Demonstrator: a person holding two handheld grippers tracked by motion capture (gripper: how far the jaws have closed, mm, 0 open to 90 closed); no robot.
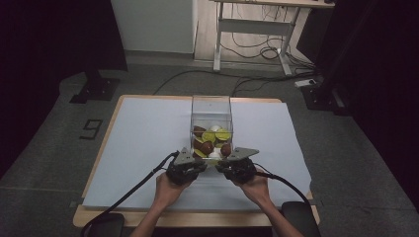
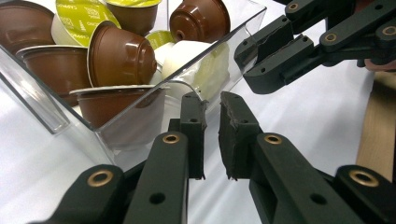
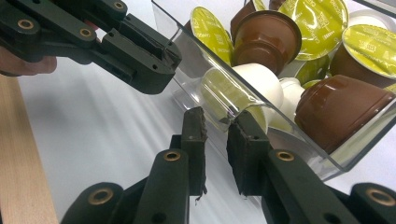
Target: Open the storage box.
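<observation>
Two grippers meet at the near edge of a clear plastic box (image 1: pixel 211 111) that sits near the middle of the table (image 1: pixel 148 133), on its pale blue cover. The box holds a heap of coffee capsules (image 1: pixel 211 140): brown ones, white ones and ones with yellow-green foil lids.

The left gripper (image 1: pixel 187 165) is at the box's near left corner and the right gripper (image 1: pixel 238 165) at its near right corner, each held in a hand, with a black cable trailing off toward the near side.

In the left gripper view, the left gripper's (image 2: pixel 212 109) jaws stand slightly apart, their tips just at the box's clear wall (image 2: pixel 140 100); whether they pinch it cannot be told. In the right gripper view, the right gripper's (image 3: pixel 215 126) jaws are also a little apart, either side of the wall's edge (image 3: pixel 224 100), not clearly pressing it. A white capsule (image 3: pixel 254 81) lies just inside that wall.
</observation>
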